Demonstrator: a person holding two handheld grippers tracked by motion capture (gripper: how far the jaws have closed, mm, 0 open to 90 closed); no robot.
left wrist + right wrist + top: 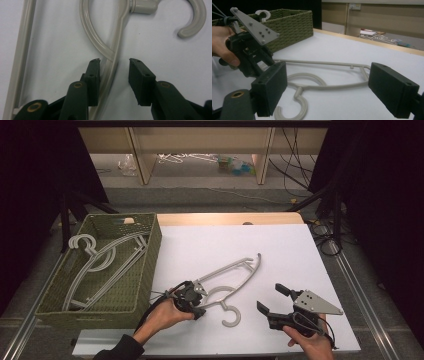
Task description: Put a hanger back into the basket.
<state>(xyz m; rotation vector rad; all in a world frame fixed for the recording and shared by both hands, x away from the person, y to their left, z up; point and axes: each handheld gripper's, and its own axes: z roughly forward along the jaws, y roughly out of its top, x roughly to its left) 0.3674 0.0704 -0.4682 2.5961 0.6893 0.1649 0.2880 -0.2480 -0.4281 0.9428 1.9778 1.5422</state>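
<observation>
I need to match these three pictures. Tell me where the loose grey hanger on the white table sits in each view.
High view: the hanger lies at centre, hook toward the person.
Left gripper view: its arm rises between the left gripper fingers; hook at top right.
Right gripper view: it lies across the middle, behind the right gripper.
Shared landmark: the hook.

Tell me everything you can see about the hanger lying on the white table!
The hanger is pale grey and looks like plastic, with a curved hook, a looped neck and a long straight bar. It lies flat on the white table, beside the green basket. The left gripper straddles its arm, one pad touching it.
</observation>
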